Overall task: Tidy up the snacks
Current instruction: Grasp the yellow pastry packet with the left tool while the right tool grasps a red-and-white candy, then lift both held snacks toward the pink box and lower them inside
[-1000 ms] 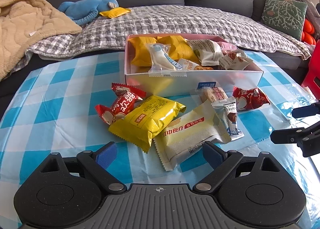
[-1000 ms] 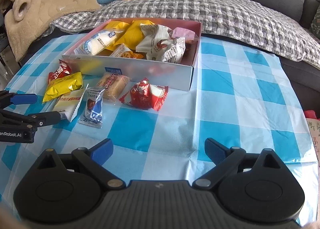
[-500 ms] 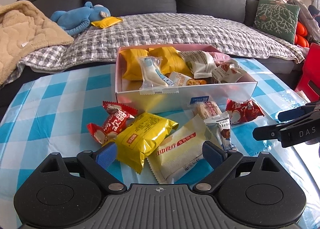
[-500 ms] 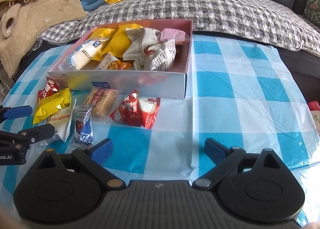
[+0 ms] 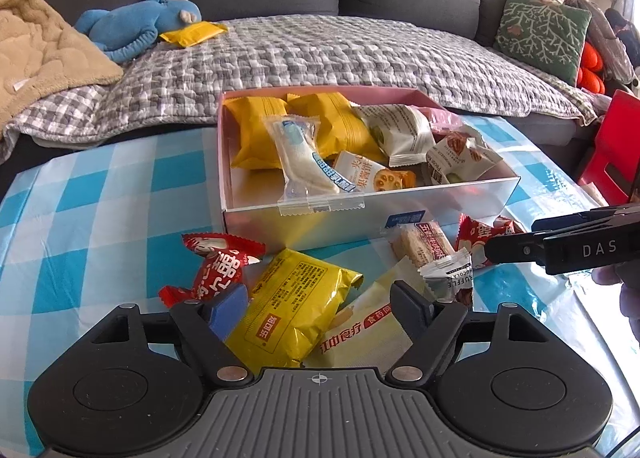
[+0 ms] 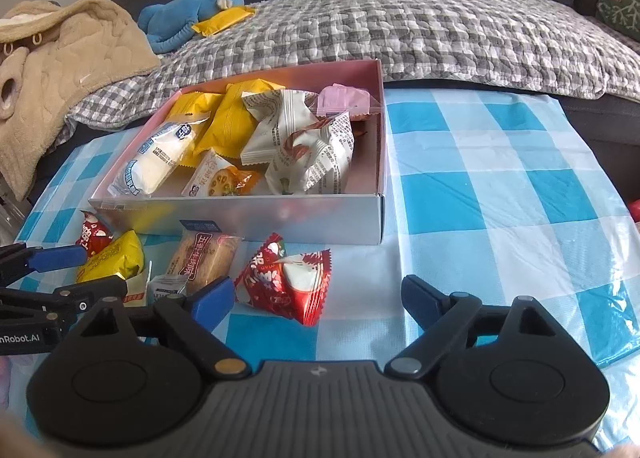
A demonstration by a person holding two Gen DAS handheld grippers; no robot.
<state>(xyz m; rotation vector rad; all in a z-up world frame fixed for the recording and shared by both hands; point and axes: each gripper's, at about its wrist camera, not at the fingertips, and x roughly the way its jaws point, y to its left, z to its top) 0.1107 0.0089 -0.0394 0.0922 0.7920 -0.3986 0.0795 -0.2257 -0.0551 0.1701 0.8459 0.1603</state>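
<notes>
Tools [image 5: 318, 304] [image 6: 316, 298], both open and closing, have neared yellow packet [image 5: 292, 318] and red packet [image 6: 290, 284].

My left gripper [image 5: 320, 308]: jaws closing, pads clear of the yellow packet [image 5: 294, 312] and cream packet [image 5: 362, 332] lying between them.
Box [image 5: 360, 214]: at 12 o'clock from my tongs, holding assorted snacks.
Red wrapper [image 5: 216, 268]: at 10 o'clock.
My right gripper [image 5: 516, 242]: at 2 o'clock, over a red pouch [image 5: 478, 236].
</notes>
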